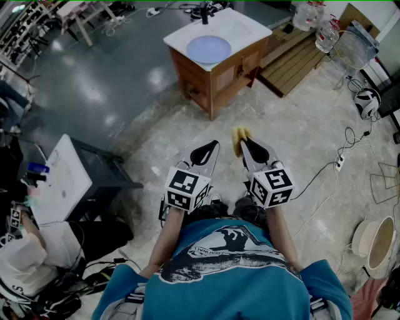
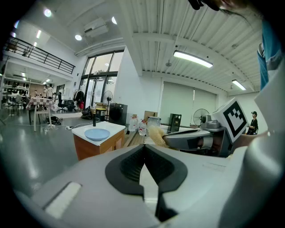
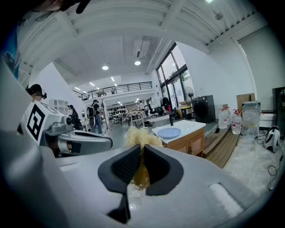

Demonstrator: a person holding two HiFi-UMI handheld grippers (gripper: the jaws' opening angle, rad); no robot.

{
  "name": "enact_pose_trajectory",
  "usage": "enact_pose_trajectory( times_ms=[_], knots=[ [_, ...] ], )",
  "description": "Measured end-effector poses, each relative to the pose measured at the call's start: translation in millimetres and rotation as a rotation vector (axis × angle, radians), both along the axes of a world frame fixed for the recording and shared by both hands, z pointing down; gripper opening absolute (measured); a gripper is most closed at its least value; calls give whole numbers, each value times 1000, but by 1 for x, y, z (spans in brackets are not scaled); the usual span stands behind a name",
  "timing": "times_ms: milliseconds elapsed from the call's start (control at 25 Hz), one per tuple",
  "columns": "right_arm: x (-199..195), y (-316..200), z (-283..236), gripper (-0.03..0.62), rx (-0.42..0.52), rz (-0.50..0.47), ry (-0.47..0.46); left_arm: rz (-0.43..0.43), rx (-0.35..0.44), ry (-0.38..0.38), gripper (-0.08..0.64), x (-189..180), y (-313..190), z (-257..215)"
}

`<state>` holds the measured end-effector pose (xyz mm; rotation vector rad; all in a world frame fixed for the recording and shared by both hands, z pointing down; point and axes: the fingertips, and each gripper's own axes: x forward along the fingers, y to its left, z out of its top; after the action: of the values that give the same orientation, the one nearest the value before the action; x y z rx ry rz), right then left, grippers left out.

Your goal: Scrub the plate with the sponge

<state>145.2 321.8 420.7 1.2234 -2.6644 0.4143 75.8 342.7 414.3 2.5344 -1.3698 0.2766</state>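
Observation:
A pale blue plate lies on the white top of a wooden cabinet, several steps ahead of me. It also shows as the plate in the left gripper view and the plate in the right gripper view. My right gripper is shut on a yellow fibrous sponge, whose tuft, the sponge, sticks out past the pads. My left gripper is shut with nothing in it, held beside the right one at waist height. The left gripper has its pads pressed together.
A black faucet stands at the cabinet's back edge. A wooden pallet with water jugs lies right of the cabinet. Cables trail on the floor at right. A seated person and a white desk are at left.

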Motion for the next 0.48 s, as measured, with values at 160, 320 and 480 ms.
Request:
enact_pose_trajectory(
  times_ms=[160, 320, 480],
  knots=[
    [-3, 4, -1, 28, 11, 7, -34, 10, -3, 2, 15, -1, 3, 2],
    [-8, 11, 2, 28, -1, -6, -39, 14, -11, 11, 15, -4, 6, 7],
    [-10, 11, 8, 28, -34, -19, -38, 7, -28, 18, 15, -7, 5, 11]
  ],
)
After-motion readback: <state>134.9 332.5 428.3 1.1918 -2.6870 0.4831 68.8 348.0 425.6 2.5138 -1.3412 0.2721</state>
